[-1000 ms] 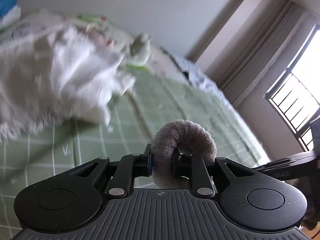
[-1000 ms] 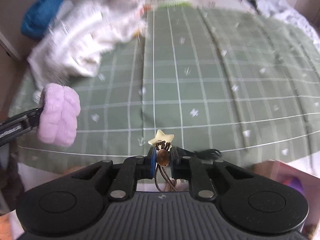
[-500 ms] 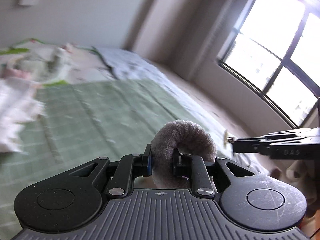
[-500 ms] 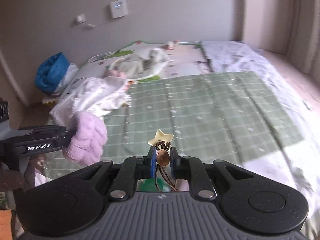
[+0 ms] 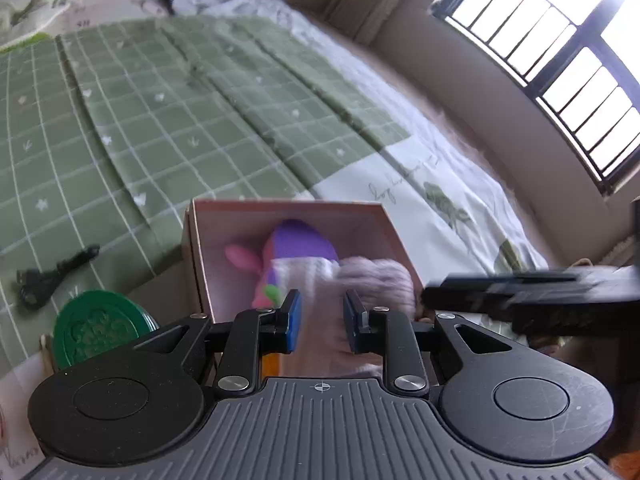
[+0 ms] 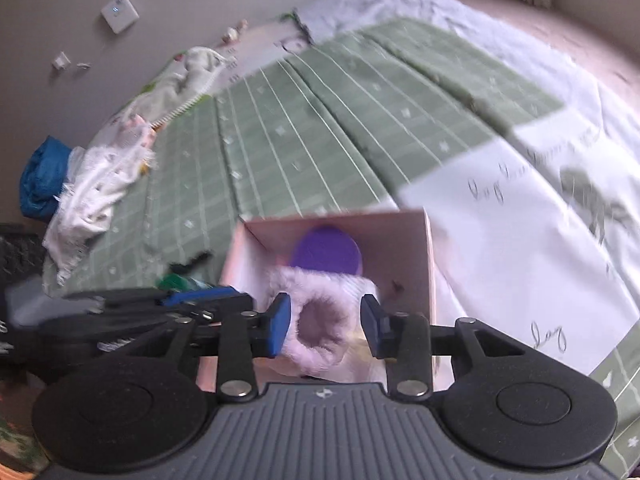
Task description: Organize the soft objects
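Your left tongs (image 5: 319, 322) and right tongs (image 6: 325, 330) both hang wide apart, empty, above the pink cardboard box (image 5: 192, 256) holding a fluffy lilac scrunchie (image 6: 320, 330).

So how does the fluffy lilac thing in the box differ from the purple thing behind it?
The lilac scrunchie is pale, furry and ring-shaped with a hole; the purple toy is deep-coloured, smooth and rounded. The scrunchie lies nearer the cameras, close to the open grippers; the toy sits toward the far wall. Both lie inside the pink box.
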A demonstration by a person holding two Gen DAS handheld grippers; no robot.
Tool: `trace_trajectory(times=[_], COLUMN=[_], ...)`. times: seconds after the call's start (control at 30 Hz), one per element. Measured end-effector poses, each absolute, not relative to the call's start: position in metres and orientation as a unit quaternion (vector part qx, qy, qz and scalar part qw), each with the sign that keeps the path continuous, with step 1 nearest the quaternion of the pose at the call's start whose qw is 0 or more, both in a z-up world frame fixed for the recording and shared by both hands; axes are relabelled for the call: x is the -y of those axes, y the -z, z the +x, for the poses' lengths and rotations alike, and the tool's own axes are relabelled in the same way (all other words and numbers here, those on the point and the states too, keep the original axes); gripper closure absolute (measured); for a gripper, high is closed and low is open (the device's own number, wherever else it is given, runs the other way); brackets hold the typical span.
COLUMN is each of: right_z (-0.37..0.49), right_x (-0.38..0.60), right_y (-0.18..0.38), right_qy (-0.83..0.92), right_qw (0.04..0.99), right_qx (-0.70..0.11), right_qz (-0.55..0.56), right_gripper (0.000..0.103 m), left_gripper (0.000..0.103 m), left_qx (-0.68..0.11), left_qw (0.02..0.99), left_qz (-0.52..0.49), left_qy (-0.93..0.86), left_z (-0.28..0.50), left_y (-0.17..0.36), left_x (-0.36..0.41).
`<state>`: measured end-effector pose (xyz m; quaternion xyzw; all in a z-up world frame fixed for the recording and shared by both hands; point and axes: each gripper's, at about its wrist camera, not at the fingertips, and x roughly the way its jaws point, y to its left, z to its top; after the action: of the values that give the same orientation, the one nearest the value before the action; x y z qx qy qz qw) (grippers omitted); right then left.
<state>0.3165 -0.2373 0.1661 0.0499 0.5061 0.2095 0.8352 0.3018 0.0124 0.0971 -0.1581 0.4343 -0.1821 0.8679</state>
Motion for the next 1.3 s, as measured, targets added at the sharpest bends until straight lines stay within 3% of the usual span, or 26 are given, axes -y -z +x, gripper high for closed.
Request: trace_trajectory(times=[0.23, 0.4, 0.67, 0.83, 0.97, 1.17, 1.3], right_z=[0.308, 0.305, 0.298, 0.299, 0.317, 0.344, 0.356], right_x=[0.254, 0.234, 0.137, 0.06, 0.004, -0.08, -0.101], right_y=[-0.141, -0.164, -0.184, -0.188, -0.182, -0.138, -0.103], right_qy=[-0.216, -0.217, -0.207, -0.188, -0.207, -0.211, -0.185], right_qw=[0.817, 0.83, 0.842, 0.848, 0.821, 0.777, 0.762], right_qx=[-0.528, -0.511, -0.498, -0.49, -0.525, -0.579, -0.608], right_qz=[0.077, 0.055, 0.0, -0.08, -0.087, -0.129, -0.129], right_gripper=[0.064, 0.048, 0.035, 0.034, 0.034, 0.035, 0.043], left_gripper=[0.078, 0.078, 0.078, 0.078, 0.078, 0.078, 0.078], left_qx=[-0.382, -0.346, -0.289, -0.246, -0.258, -0.268, -0.258], left_qw=[0.903, 0.924, 0.939, 0.931, 0.907, 0.896, 0.903], left_qz=[-0.133, -0.124, -0.177, -0.266, -0.334, -0.353, -0.343], left_qy=[0.148, 0.11, 0.066, 0.039, 0.011, 0.022, 0.007], left_z=[0.278, 0.237, 0.188, 0.171, 0.168, 0.162, 0.156], left_y=[-0.136, -0.148, -0.135, -0.117, -0.113, -0.116, -0.121], left_x=[-0.054, -0.102, -0.187, -0.247, -0.28, -0.291, -0.291])
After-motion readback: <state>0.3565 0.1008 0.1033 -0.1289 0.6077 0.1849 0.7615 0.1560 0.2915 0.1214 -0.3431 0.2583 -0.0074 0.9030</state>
